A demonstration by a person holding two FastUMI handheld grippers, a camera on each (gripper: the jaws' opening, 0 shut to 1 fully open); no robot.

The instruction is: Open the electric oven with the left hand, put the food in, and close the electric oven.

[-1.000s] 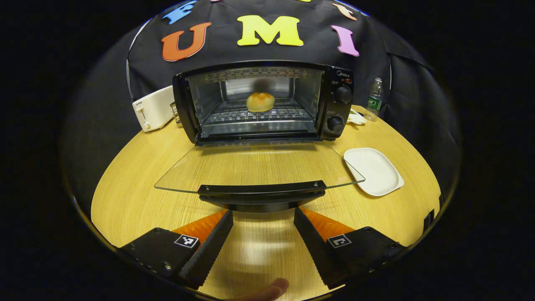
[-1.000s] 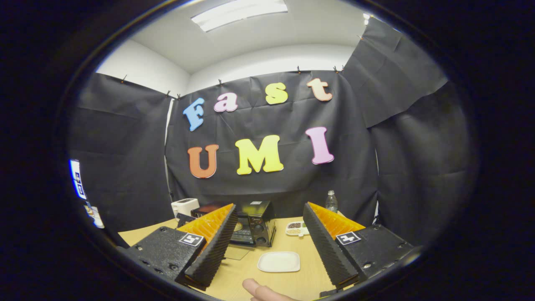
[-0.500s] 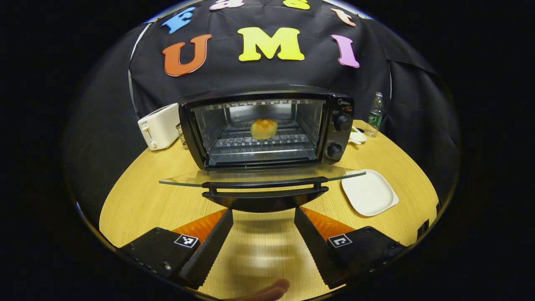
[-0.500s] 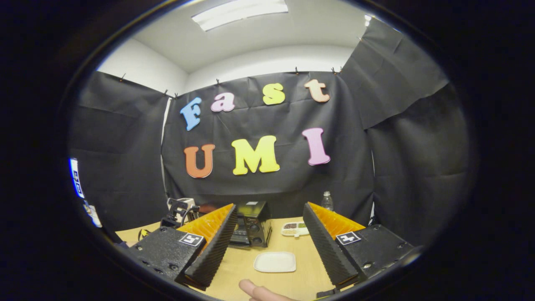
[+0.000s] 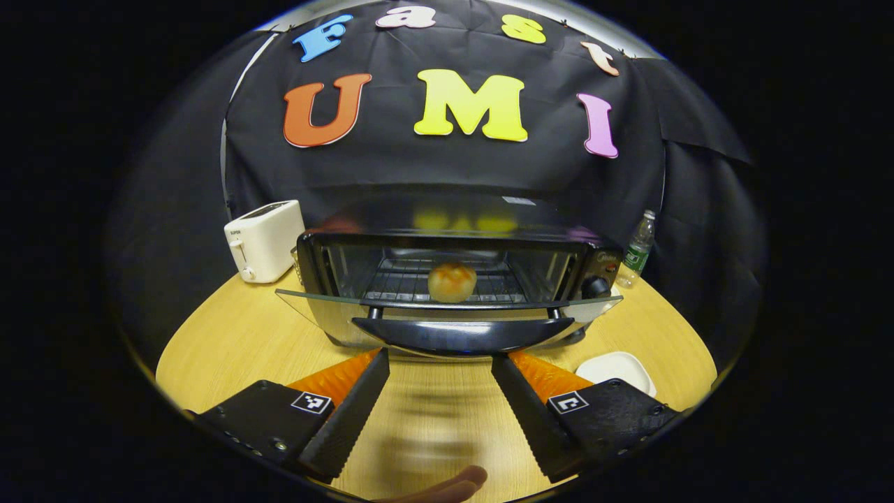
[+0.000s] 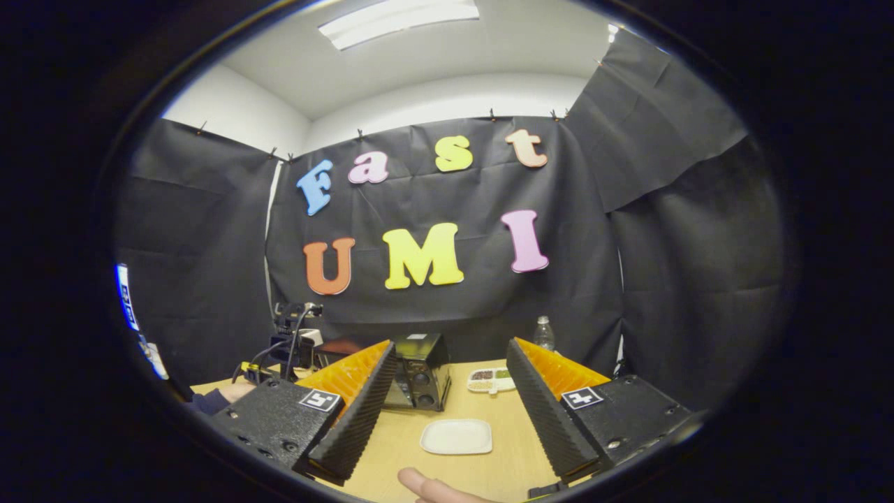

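The bun [image 5: 452, 281] is seen on the rack inside the electric oven [image 5: 454, 279] at the table's [image 5: 230, 335] far edge, its glass door [image 5: 447, 307] half raised. Both the left gripper [image 5: 438, 409] and right gripper [image 6: 450, 412] are held spread apart, clasping nothing.

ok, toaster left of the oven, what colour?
White, or slightly off-white. The toaster shows best in the left gripper view, beside the oven.

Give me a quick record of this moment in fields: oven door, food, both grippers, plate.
oven door: partly raised, not shut
handle: just ahead of the left gripper's open fingers
bun: on the rack inside the oven
left gripper: open, holding nothing
right gripper: open, empty, held back from the oven
plate: white, bare, on the table
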